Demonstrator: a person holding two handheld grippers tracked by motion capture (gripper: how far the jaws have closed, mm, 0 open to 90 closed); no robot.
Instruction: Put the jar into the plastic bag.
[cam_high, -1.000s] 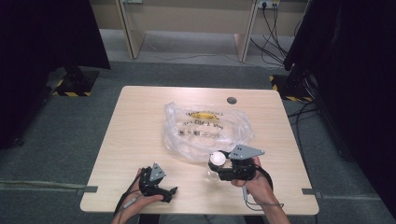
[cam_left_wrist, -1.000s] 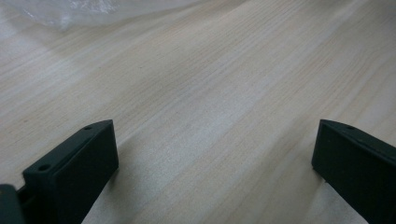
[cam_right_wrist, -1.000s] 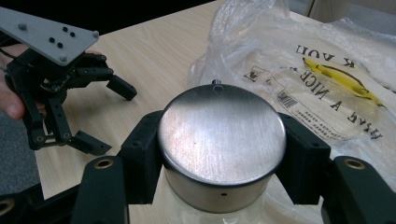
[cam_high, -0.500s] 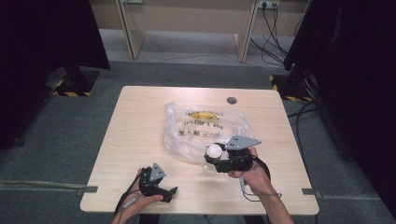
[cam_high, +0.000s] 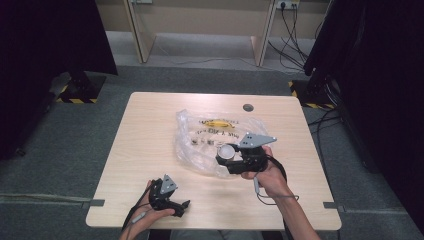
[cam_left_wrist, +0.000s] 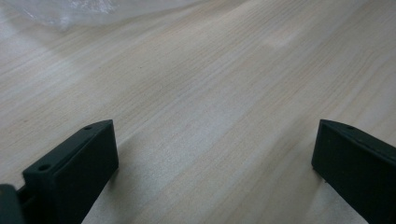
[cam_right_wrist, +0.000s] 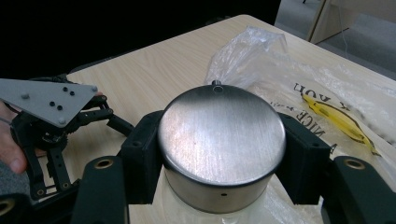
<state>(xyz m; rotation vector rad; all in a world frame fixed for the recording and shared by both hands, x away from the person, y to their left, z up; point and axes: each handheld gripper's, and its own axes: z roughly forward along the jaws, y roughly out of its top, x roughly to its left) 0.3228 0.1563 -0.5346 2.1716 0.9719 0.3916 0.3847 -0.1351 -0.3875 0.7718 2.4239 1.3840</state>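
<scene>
The round metal weight (cam_right_wrist: 222, 140) sits clamped between the jaws of your right gripper (cam_right_wrist: 222, 154), its brushed top facing the right gripper view and a small peg standing at its far rim. Each black pad presses flat on the weight's side wall, one on either side, so the grip is closed firmly on it. In the high view the weight (cam_high: 228, 150) shows as a pale disc at the front of the right gripper (cam_high: 231, 156), held above the near edge of the clear plastic bag (cam_high: 210, 137).

The bag lies crumpled near the middle of the table (cam_high: 150, 125), with a yellow mark and dark lettering on it. In the right gripper view the bag (cam_right_wrist: 299, 88) spreads out behind and under the weight, and its print runs off to the right.

Your right hand (cam_high: 267, 172) wraps the gripper's body from the near side, the grey three-cornered plate (cam_high: 256, 140) on top.

Your left gripper (cam_high: 182, 206) rests low at the table's near left part, well apart from the bag and the weight. Its jaws stand wide open with nothing but bare wood between them, as the left gripper view shows. A small dark disc (cam_high: 248, 107) lies on the table beyond the bag.
</scene>
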